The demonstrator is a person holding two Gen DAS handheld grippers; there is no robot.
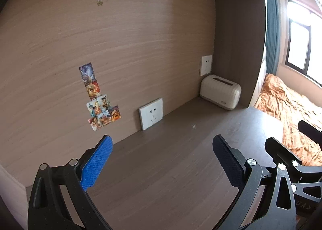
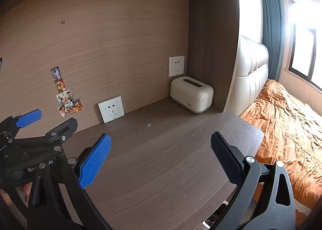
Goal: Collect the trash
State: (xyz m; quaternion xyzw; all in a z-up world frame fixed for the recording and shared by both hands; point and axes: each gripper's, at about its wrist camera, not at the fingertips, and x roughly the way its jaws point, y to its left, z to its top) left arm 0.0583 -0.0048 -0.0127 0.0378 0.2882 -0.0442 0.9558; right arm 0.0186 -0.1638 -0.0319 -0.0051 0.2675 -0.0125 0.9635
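Dark wooden desk across the lower half of both views, cream ribbed box in the far corner right of centre, wall socket left of centre. Left gripper and right gripper both spread wide at the bottom of frame, nothing between the blue pads. Tiny pale scrap alone on bare desk near mid-frame, between socket and box: probably crumpled paper, very light and soft, easily flicked away, best pinched straight down across its middle with the fingertips.
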